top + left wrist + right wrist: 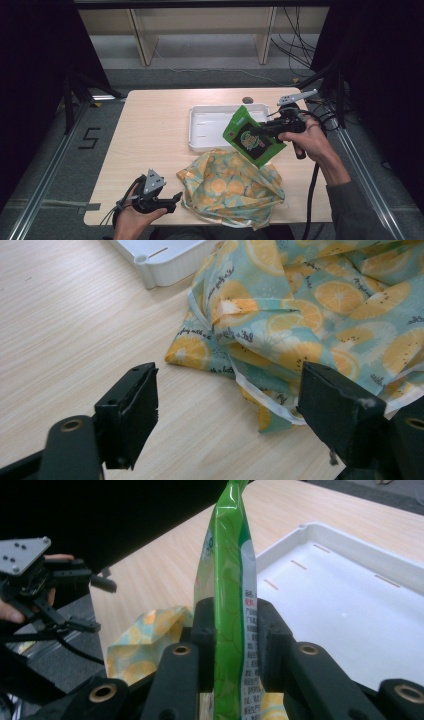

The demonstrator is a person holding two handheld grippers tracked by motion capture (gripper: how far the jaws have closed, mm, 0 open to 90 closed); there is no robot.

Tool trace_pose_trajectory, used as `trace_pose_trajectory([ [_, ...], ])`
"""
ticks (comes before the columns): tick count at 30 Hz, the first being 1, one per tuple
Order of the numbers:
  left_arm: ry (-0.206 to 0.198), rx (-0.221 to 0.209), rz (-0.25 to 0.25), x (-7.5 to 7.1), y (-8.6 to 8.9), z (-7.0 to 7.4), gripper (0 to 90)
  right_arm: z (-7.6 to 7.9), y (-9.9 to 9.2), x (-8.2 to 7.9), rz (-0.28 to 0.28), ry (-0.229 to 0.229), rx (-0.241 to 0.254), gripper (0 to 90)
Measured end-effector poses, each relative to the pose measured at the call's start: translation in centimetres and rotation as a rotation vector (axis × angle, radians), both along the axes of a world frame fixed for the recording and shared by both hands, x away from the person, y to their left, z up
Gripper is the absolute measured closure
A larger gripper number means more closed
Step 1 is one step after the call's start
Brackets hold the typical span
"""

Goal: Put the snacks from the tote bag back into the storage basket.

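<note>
Left gripper [172, 201], bottom left of the high view: jaws wide apart, nothing between them, parked on bare table [150, 135] just left of the bag [232, 186]. In its own view the bag's hem lies ahead of the right-hand jaw.

Bag, lower centre: crumpled citrus-print cloth, soft and limp; no shape of its own.

Right gripper [255, 131], right of centre: jaws narrowed and clamped on the pouch [250, 136], held up over the tray's near right corner, above the bag's far edge.

Pouch: green foil, likely light, slick, crushable if squeezed hard. Best taken by the flat faces near an edge, as now. In the right gripper view [231, 630] it stands edge-on, long axis vertical; in the high view it tilts, top corner toward upper left.

Tray [192, 131], centre: white, empty.
</note>
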State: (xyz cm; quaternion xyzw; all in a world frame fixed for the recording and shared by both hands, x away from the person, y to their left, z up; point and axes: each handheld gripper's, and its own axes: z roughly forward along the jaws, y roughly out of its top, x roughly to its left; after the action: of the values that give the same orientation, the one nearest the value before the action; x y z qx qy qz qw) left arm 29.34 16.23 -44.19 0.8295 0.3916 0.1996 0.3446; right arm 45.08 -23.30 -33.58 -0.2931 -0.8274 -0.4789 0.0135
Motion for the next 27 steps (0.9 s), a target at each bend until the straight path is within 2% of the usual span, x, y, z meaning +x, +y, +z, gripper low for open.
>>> trace_pose_trajectory([
  [1, -0.008, -0.011, -0.001, 0.0, 0.0, -0.1, 23.1, 0.0, -0.2, 0.2, -0.006, -0.005, 0.004, 75.1],
  [5, -0.003, -0.002, 0.003, -0.2, 0.2, -0.1, 22.0, 0.0, -1.2, 0.9, -0.05, -0.016, 0.005, 75.1],
  [6, -0.003, 0.0, 0.0, -0.2, 0.3, -0.1, 21.9, 0.0, -1.3, 1.0, -0.059, -0.009, 0.003, 75.1],
  [7, 0.004, 0.001, 0.007, -0.3, 0.3, -0.2, 21.9, 0.0, -1.5, 1.0, -0.077, 0.021, 0.01, 75.1],
  [11, 0.01, 0.002, 0.004, -0.4, 0.3, -0.3, 21.6, -0.4, -2.3, 1.8, -0.104, 0.003, 0.017, 75.1],
  [12, 0.01, 0.002, 0.006, -0.4, 0.4, -0.3, 21.6, -0.4, -2.4, 1.9, -0.122, 0.025, 0.028, 75.1],
  [14, 0.011, 0.003, 0.011, -0.4, 0.4, -0.3, 20.9, -0.8, -2.9, 2.4, -0.144, 0.003, 0.022, 75.2],
  [15, 0.01, 0.002, 0.008, -0.4, 0.4, -0.3, 20.6, -0.9, -3.0, 2.4, -0.155, 0.032, 0.032, 75.2],
  [16, 0.005, -0.004, 0.007, -0.4, 0.4, -0.4, 20.6, -1.1, -3.2, 2.7, -0.16, 0.015, 0.023, 75.1],
  [17, 0.01, 0.005, 0.01, -0.5, 0.4, -0.4, 20.6, -1.1, -3.3, 2.6, -0.185, 0.045, 0.014, 75.2],
  [18, 0.008, -0.002, 0.006, -0.5, 0.4, -0.5, 20.6, -1.3, -3.6, 3.0, -0.189, 0.022, 0.007, 75.2],
  [22, 0.02, 0.0, -0.003, -0.6, 0.2, -0.6, 20.6, -1.7, -4.0, 3.4, -0.226, 0.031, 0.024, 75.2],
  [23, 0.018, 0.002, -0.008, -0.6, 0.2, -0.6, 20.7, -1.6, -4.1, 3.5, -0.236, 0.052, 0.024, 75.2],
  [25, 0.017, -0.003, -0.01, -0.7, 0.0, -0.7, 20.6, -1.8, -4.2, 3.8, -0.254, 0.024, 0.014, 75.2],
  [26, 0.029, -0.006, -0.002, -0.7, -0.1, -0.7, 20.7, -1.8, -4.2, 3.9, -0.257, 0.029, 0.019, 75.2],
  [27, 0.016, 0.005, -0.023, -0.7, 0.0, -0.7, 20.7, -1.9, -4.4, 4.2, -0.257, 0.017, 0.003, 75.2],
])
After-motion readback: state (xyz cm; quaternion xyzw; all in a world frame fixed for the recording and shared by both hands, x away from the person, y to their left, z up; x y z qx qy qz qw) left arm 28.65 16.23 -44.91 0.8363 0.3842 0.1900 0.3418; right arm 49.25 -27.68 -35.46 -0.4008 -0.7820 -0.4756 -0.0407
